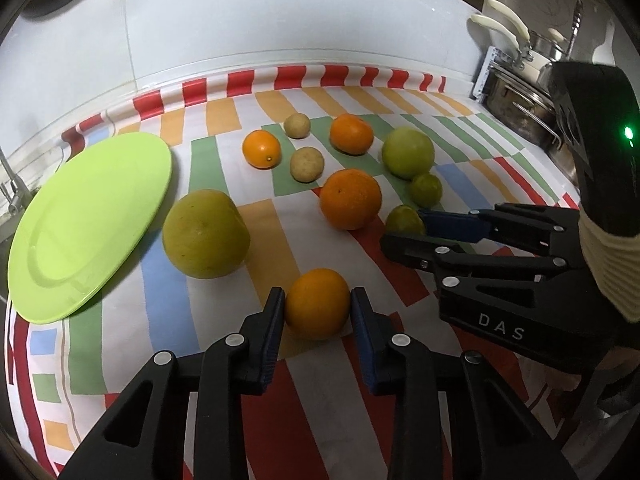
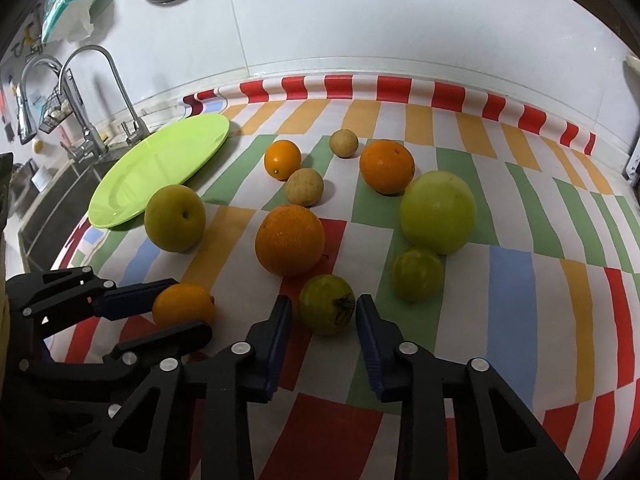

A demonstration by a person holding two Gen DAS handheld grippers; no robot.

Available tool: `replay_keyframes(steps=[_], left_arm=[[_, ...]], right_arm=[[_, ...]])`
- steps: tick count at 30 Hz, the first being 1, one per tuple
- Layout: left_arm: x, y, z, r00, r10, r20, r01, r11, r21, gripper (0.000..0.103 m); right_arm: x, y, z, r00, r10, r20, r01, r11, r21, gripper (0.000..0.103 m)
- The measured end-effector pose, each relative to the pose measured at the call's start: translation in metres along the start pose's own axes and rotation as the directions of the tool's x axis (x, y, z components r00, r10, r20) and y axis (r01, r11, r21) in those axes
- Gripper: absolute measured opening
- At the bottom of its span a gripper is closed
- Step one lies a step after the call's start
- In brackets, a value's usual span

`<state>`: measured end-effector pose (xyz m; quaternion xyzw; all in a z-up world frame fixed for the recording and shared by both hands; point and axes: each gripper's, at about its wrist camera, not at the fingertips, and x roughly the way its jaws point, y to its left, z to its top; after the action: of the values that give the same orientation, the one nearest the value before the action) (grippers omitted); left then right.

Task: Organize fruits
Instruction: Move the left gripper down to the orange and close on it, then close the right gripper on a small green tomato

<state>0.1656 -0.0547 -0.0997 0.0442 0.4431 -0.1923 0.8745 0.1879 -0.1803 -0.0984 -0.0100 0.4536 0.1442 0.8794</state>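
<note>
The green plate (image 1: 88, 224) is bare and every fruit sits on the tabletop (image 2: 512, 292), with the left hand-held gripper (image 1: 318, 308) clamped on a small orange (image 1: 317, 303) and the right hand-held gripper (image 2: 325, 312) on a green fruit (image 2: 326, 303).

Black linkage tool (image 1: 318, 304) with blue pads (image 1: 362, 320), silver rivets, white "DAS" lettering, green light.

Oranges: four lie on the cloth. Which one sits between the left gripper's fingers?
The small orange nearest the camera, alone at the cloth's front edge. The left gripper is closed on it; the other three lie farther back.
</note>
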Motion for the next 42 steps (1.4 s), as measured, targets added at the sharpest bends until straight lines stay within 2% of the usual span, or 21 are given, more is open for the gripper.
replay_keyframes(steps=[1,13,27,35,42], left_arm=[[0.0,0.001,0.0,1.0,0.002,0.001,-0.002,1.0,-0.005,0.033],[-0.026,0.007,-0.003,0.997,0.038,0.063,-0.037,0.999,-0.029,0.033],[-0.08,0.01,-0.015,0.983,0.063,0.173,-0.058,0.998,-0.033,0.033],[-0.106,0.027,-0.017,0.966,0.143,0.217,-0.133,0.989,-0.058,0.033],[-0.123,0.057,-0.017,0.944,0.225,0.24,-0.206,0.973,-0.101,0.033]], right_arm=[[0.0,0.0,0.0,1.0,-0.007,0.002,0.007,1.0,-0.004,0.03],[-0.022,0.008,-0.006,0.999,0.002,0.039,-0.003,1.0,0.019,0.03],[-0.074,0.045,-0.015,0.99,-0.016,0.143,0.016,1.0,-0.003,0.03],[-0.088,0.071,-0.005,0.977,0.021,0.21,-0.01,0.999,-0.052,0.03],[-0.081,0.101,0.015,0.967,0.072,0.245,-0.045,0.993,-0.113,0.03]])
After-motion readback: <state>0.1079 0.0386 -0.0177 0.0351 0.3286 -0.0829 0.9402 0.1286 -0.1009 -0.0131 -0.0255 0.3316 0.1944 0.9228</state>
